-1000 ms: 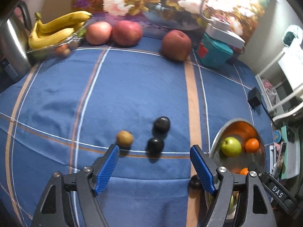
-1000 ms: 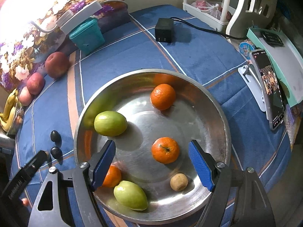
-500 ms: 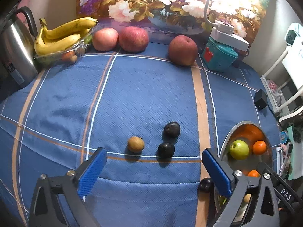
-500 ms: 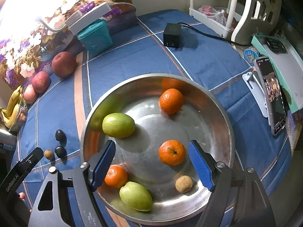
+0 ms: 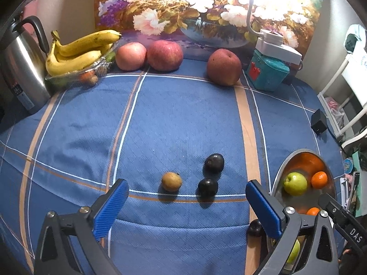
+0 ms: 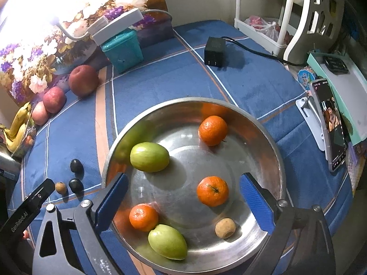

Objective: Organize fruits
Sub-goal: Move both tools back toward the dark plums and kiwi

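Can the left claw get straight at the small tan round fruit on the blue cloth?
Probably yes: the left claw is open and empty, the small tan round fruit lies just ahead, apart from the two dark plums.

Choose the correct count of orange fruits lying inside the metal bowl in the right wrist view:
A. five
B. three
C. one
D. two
B: three orange fruits lie in the metal bowl, beside two green fruits and one small brown fruit.

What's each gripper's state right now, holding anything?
Left gripper: open, jaws have just been opening, holding nothing, above the blue cloth.
Right gripper: open, jaws have just been opening, holding nothing, above the metal bowl.
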`<state>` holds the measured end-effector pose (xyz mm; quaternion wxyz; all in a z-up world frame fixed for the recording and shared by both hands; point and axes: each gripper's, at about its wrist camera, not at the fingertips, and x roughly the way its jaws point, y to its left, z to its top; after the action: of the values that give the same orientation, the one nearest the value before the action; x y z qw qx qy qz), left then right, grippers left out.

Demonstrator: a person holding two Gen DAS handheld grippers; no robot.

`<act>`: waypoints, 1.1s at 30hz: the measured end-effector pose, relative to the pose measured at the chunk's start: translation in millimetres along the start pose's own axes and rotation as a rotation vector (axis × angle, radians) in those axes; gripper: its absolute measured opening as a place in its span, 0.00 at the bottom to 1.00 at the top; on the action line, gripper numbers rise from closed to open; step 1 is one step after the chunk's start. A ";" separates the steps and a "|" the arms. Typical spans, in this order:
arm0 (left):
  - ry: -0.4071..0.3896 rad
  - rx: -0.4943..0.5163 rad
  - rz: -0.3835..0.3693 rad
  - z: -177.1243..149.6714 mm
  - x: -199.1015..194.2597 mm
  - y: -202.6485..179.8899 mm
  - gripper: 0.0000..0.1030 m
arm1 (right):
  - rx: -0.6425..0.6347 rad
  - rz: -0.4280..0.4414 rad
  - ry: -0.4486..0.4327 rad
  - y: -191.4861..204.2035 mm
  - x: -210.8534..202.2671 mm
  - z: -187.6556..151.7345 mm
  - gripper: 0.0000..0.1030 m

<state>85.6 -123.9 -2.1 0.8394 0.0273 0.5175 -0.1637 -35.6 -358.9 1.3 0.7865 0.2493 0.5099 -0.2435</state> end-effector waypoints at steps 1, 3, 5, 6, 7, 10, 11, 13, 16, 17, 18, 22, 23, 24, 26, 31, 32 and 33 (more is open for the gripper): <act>-0.001 0.003 0.000 0.2 -0.6 0.3 1.00 | -0.001 0.003 -0.002 0.6 -0.1 -0.1 0.95; 0.000 0.004 -0.003 0.8 -1.4 1.0 1.00 | -0.006 0.006 -0.007 2.3 0.0 -0.2 0.95; 0.001 0.005 -0.006 1.3 -1.5 1.6 1.00 | -0.011 0.007 -0.011 4.0 -0.3 -0.5 0.95; 0.002 0.006 -0.006 1.6 -1.6 1.9 1.00 | -0.010 0.008 -0.014 4.8 -0.5 -0.4 0.95; 0.002 0.007 -0.005 1.4 -1.8 2.2 1.00 | -0.008 0.011 -0.017 4.8 -0.6 -0.2 0.95; 0.000 0.012 -0.004 1.7 -2.7 3.0 1.00 | -0.001 0.023 -0.021 5.3 -1.8 -0.2 0.95; 0.000 0.012 -0.006 1.8 -2.8 3.5 1.00 | -0.002 0.021 -0.021 6.0 -2.0 -0.3 0.95; 0.000 0.010 -0.014 2.0 -3.8 5.2 1.00 | -0.010 0.010 -0.021 7.9 -1.9 -0.4 0.95; -0.004 -0.002 -0.016 2.7 -5.5 10.4 1.00 | -0.017 0.003 -0.015 10.2 -0.5 -0.4 0.95; -0.004 -0.006 -0.015 3.1 -5.8 12.1 1.00 | -0.019 0.001 -0.010 11.3 0.4 -0.6 0.95; -0.002 -0.010 -0.013 3.6 -5.7 14.2 1.00 | -0.021 -0.001 -0.007 11.7 1.1 -0.7 0.95; 0.004 -0.028 -0.004 6.0 -5.8 26.0 1.00 | -0.036 -0.004 0.007 17.3 3.3 -0.8 0.95; 0.004 -0.033 -0.002 6.6 -6.0 28.9 1.00 | -0.041 -0.001 0.009 19.1 3.6 -0.7 0.95; 0.005 -0.040 0.001 7.2 -6.2 32.2 1.00 | -0.045 0.003 0.012 21.9 3.6 -0.9 0.95; 0.002 -0.051 0.021 8.4 -7.3 40.1 1.00 | -0.052 0.010 0.016 27.4 3.6 -1.5 0.95; -0.009 -0.081 0.061 11.0 -11.2 61.2 1.00 | -0.087 0.027 0.030 47.9 3.8 -5.4 0.95; -0.012 -0.091 0.067 11.7 -12.0 65.7 1.00 | -0.093 0.033 0.031 52.3 3.6 -6.4 0.95; -0.015 -0.102 0.072 12.4 -13.2 70.7 1.00 | -0.102 0.040 0.033 57.8 3.2 -7.8 0.95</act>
<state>112.3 -56.5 6.5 0.8489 0.0017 0.5176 -0.1070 -2.9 -310.6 3.9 0.7944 0.2229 0.5293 -0.1975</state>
